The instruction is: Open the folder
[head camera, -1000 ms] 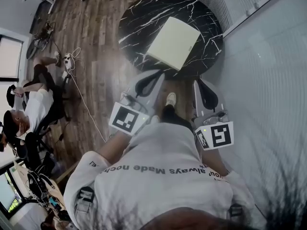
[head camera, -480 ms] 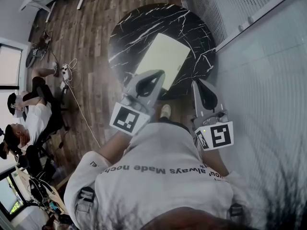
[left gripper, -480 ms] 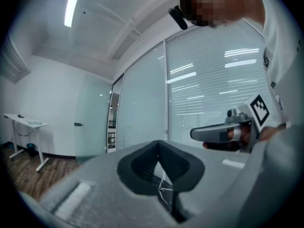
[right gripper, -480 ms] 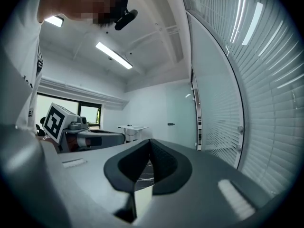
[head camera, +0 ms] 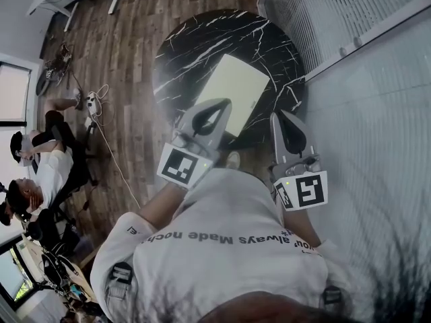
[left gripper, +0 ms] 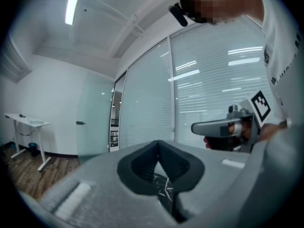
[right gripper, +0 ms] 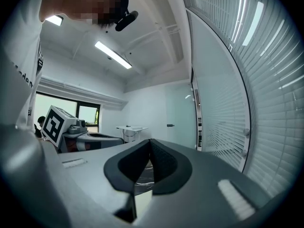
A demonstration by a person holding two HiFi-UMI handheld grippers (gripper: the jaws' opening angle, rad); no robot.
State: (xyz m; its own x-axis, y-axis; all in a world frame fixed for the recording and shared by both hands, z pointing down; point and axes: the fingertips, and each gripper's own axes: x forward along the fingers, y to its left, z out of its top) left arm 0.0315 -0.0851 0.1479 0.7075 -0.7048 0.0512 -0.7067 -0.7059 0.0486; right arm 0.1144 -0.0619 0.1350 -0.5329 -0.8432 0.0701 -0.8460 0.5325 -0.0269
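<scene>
Head view shows the pale yellow flat folder [head camera: 232,93] lying closed on the round black marbled surface [head camera: 195,46] in front of you. Your left gripper [head camera: 217,108] and right gripper [head camera: 283,118] have jaws pressed together, holding nothing. No part of the opening is done yet.

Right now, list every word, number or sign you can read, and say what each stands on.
"always Made": printed line on the white shirt; the words on either side are too distorted to read.
Left marker cube and right marker cube: black-and-white square patterns, no letters.
Folder: no readable print.
</scene>
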